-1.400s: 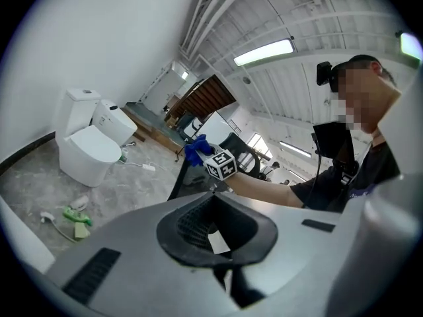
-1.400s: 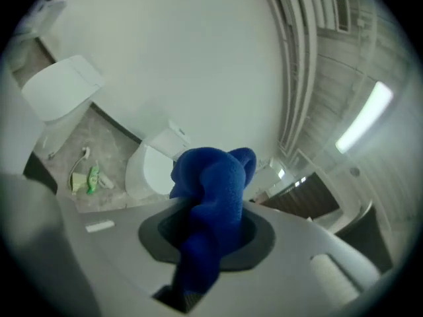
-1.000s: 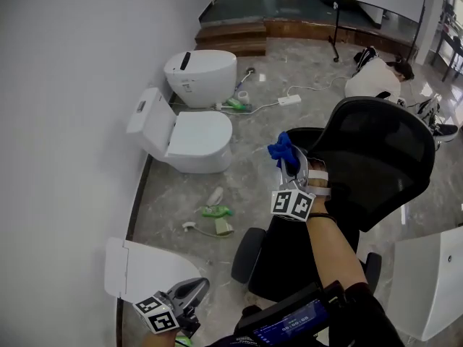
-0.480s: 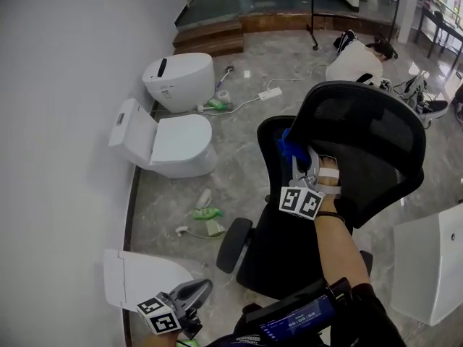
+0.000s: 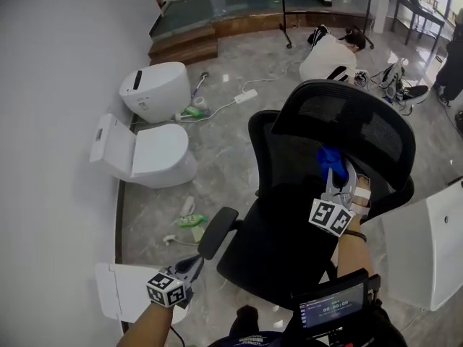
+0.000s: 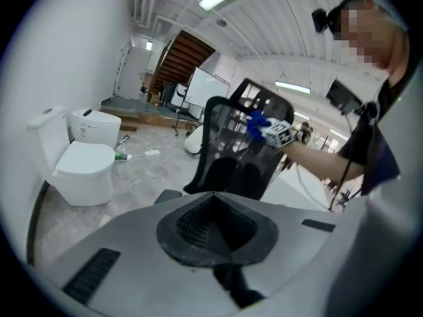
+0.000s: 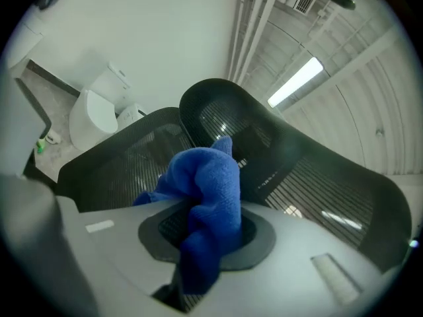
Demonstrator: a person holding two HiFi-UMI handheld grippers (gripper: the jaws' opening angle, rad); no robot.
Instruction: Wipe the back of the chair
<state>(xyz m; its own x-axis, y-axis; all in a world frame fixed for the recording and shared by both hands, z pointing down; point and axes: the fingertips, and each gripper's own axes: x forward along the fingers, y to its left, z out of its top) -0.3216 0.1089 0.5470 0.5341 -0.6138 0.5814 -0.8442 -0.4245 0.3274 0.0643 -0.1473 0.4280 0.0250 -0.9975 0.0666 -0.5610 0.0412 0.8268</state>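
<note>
The chair fills the head view from centre out to 2 o'clock. Its mesh back stands upright and faces the person. A blue cloth sits low on that back, just right of centre. It is bunched into a wad and pinched between the jaws of the right gripper, with the wad sticking out past the tips. That way, fabric rather than plastic should meet the mesh. In the right gripper view the cloth lies close against the mesh, though contact isn't certain. The wipe looks under way, with most of the back yet to cover.

The left gripper hangs at 7 o'clock, beyond the armrest. Its jaws are pressed together on nothing, likely kept clear of the work. A toilet stands on the floor at 10 o'clock, well apart.
</note>
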